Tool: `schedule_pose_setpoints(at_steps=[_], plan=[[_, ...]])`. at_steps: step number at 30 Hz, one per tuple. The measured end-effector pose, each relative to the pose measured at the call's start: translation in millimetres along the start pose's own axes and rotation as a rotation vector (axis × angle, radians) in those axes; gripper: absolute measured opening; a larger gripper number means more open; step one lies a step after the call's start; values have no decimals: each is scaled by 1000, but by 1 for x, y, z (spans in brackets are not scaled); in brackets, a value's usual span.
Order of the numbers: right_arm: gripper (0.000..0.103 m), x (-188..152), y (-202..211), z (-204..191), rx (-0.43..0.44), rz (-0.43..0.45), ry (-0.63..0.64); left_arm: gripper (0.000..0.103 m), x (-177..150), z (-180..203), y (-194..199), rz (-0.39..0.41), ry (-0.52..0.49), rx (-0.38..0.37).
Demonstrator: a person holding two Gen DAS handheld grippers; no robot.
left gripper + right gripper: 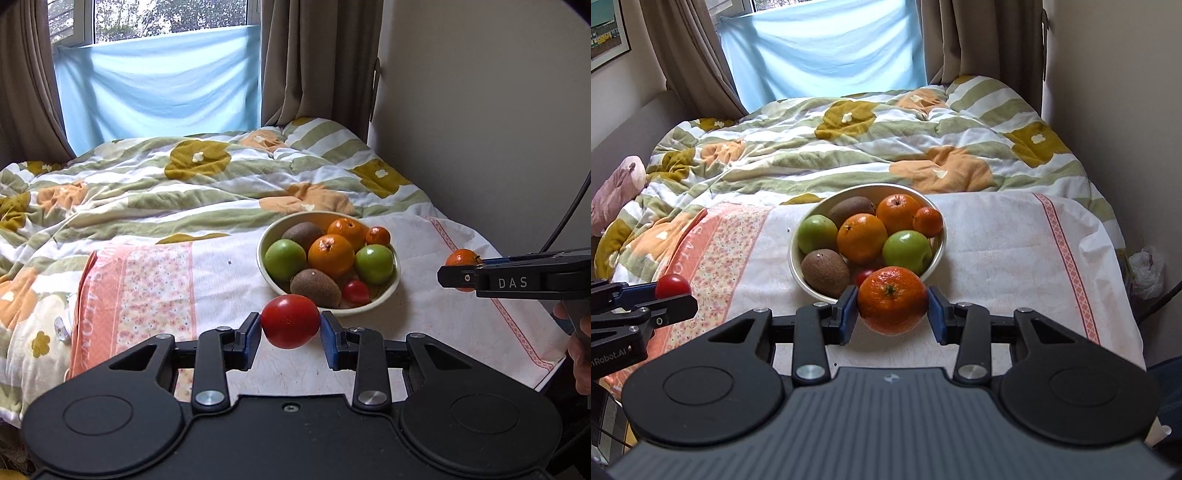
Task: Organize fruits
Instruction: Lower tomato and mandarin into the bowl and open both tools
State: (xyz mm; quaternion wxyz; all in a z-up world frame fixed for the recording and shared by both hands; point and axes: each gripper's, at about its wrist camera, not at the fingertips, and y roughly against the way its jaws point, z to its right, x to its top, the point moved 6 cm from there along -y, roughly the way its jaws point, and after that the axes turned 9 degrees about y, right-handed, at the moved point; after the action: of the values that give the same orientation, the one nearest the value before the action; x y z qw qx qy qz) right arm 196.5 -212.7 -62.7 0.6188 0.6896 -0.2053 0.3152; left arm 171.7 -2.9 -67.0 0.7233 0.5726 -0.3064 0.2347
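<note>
A cream bowl (pixel 392 291) (pixel 798 275) sits on a floral cloth on the bed. It holds two green apples, two kiwis, oranges, a small mandarin and a small tomato. My left gripper (pixel 290 325) is shut on a red tomato (pixel 290 320), held just in front of the bowl's near rim; it also shows at the left of the right wrist view (pixel 673 285). My right gripper (pixel 892 304) is shut on a mandarin orange (pixel 892 300), held in front of the bowl; the mandarin also shows at the right of the left wrist view (pixel 460 258).
The floral cloth (pixel 997 240) covers the near end of the bed. A rumpled flowered duvet (pixel 184 177) lies behind the bowl. A wall (pixel 498 110) runs along the right, curtains and a window at the back. A pink soft toy (pixel 617 188) lies far left.
</note>
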Motion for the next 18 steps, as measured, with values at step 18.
schedule_pose_setpoints(at_steps=[18], plan=[[55,108,-72,20,72,40,96,38,94,9,-75,22,3,11]])
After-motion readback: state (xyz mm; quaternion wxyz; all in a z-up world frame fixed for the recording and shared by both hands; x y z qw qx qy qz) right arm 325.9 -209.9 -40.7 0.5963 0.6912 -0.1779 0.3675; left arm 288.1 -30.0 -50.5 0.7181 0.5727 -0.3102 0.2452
